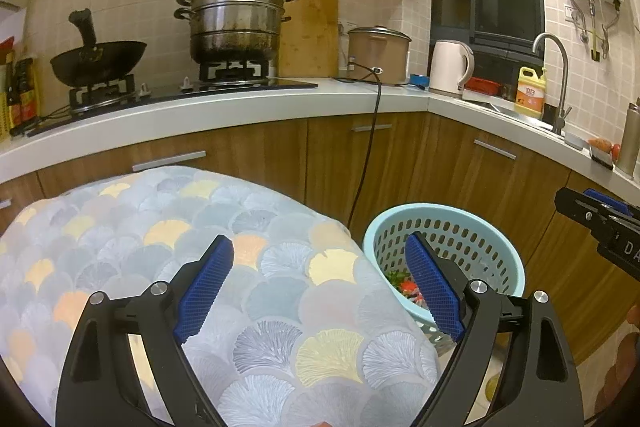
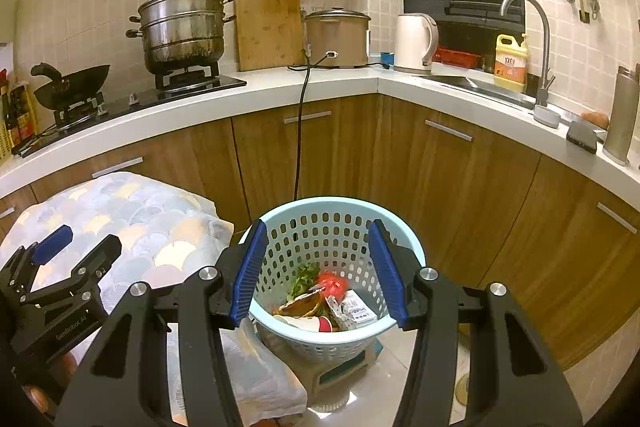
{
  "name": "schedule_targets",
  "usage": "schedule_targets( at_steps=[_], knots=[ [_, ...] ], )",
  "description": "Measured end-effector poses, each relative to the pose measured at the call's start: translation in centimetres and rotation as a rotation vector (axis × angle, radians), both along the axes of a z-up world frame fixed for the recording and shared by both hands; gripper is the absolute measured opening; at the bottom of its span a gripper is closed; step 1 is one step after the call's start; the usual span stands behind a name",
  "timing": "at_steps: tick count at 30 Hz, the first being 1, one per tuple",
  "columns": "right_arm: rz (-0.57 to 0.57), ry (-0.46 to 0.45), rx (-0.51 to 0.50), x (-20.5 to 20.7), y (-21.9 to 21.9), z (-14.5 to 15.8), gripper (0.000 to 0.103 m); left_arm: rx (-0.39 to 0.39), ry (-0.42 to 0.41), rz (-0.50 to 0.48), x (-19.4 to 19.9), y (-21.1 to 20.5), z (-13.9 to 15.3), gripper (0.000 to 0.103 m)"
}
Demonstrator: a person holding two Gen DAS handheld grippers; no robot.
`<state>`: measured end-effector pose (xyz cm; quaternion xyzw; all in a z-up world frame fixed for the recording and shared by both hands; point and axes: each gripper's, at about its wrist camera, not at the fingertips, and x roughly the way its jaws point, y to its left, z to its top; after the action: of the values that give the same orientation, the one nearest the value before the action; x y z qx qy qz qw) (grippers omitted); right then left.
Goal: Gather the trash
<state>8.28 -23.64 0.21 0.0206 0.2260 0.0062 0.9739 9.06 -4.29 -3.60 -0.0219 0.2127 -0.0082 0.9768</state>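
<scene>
1. Hovering over a pale blue basket (image 2: 280, 227), the right tongs (image 2: 318, 267) stand wide apart with nothing between their blue pads (image 2: 250, 267).
2. Inside the basket lies the trash (image 2: 328, 301): green leaves, a red scrap, a small printed carton and torn paper wrappers, all heaped at the bottom.
3. The left tongs (image 1: 320, 285) are likewise spread apart and empty, held above a cloth (image 1: 160, 227) printed with a fan pattern in grey, yellow and orange.
4. From the left wrist view, the basket (image 1: 472, 223) sits just to the right of the cloth, partly hidden behind the right-hand pad (image 1: 434, 287).
5. In the right wrist view, the basket rests on a small stool (image 2: 340, 375) on the tiled floor, with the cloth-covered bench touching its left side.
6. Behind, a white counter (image 2: 340, 79) runs round the corner above wooden cabinets, carrying a wok (image 2: 74, 79), a stacked steel steamer (image 2: 182, 27), a chopping board (image 2: 268, 23), a rice cooker (image 2: 338, 35) and a white kettle (image 2: 414, 41).
7. A black cable (image 2: 300, 131) hangs from the rice cooker down the cabinet front.
8. A tap (image 2: 536, 39) and a yellow bottle (image 2: 510, 63) stand by the sink on the right.
</scene>
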Motion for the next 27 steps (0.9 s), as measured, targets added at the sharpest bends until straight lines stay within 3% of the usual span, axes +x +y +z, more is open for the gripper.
schedule_targets(
  at_steps=[27],
  knots=[
    [0.003,-0.004,0.017,0.19,-0.65,-0.47,0.049,0.018,0.006,-0.009,0.06,-0.16,0.23,0.086]
  ],
)
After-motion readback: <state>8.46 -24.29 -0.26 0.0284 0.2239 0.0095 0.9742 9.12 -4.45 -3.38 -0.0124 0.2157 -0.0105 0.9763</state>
